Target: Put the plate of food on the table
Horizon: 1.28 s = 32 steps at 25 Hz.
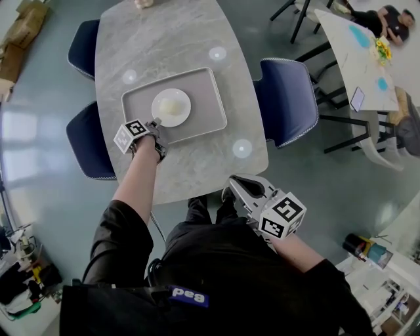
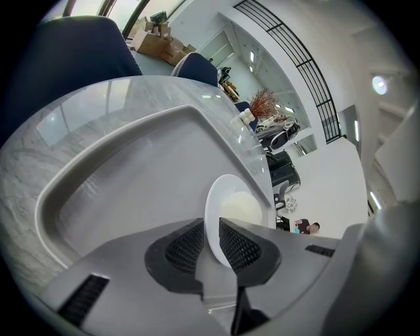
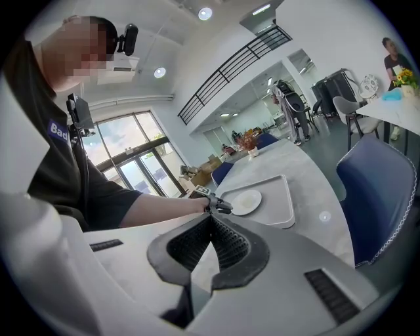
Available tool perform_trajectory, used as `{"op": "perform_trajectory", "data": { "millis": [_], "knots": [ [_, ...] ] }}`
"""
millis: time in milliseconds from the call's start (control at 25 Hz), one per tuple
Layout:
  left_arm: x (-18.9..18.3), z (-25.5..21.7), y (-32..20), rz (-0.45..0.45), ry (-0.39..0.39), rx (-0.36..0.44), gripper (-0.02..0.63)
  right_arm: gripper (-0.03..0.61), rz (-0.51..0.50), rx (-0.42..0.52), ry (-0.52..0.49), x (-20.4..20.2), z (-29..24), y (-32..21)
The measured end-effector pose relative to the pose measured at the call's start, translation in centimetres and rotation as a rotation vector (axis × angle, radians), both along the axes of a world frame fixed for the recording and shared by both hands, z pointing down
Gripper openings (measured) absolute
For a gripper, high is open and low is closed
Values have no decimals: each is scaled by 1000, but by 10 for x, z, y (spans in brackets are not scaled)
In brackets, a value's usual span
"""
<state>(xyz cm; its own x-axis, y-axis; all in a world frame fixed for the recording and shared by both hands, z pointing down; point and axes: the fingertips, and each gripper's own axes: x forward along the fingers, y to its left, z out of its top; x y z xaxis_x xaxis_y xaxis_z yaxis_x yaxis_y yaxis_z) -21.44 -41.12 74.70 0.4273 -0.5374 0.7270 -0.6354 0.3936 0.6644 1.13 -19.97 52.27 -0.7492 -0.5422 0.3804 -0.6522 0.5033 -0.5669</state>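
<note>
A white plate (image 1: 172, 107) with a pale mound of food lies in a grey tray (image 1: 205, 88) on the grey marble table (image 1: 197, 164). My left gripper (image 1: 156, 123) reaches over the tray's near rim to the plate's near-left edge. In the left gripper view the plate (image 2: 236, 203) has its rim between the two pads, and the left gripper (image 2: 211, 231) is shut on it. My right gripper (image 1: 235, 186) hangs off the table's near edge by my body, shut and empty. In its own view the right gripper (image 3: 211, 220) shows the plate (image 3: 247, 202) and tray (image 3: 283, 203) ahead.
Dark blue chairs stand around the table: one at the right (image 1: 287, 102) and two at the left (image 1: 88, 141) (image 1: 84, 49). A small object (image 1: 143, 3) sits at the table's far end. Another white table (image 1: 361, 52) with a seated person is at the top right.
</note>
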Motion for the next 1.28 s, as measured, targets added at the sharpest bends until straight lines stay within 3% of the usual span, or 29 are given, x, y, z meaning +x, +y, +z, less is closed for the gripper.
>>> {"op": "perform_trajectory", "data": {
  "millis": [560,840,1280],
  "knots": [
    [9,-29,39,57,8,106,61,11,-71,48,-15,-6,-14,13],
    [26,-75,56,191,-108,311,60,11,-81,62,-5,-7,-23,18],
    [34,-106,98,272,-218,450,55,11,-107,99,-5,-10,-36,29]
  ]
}}
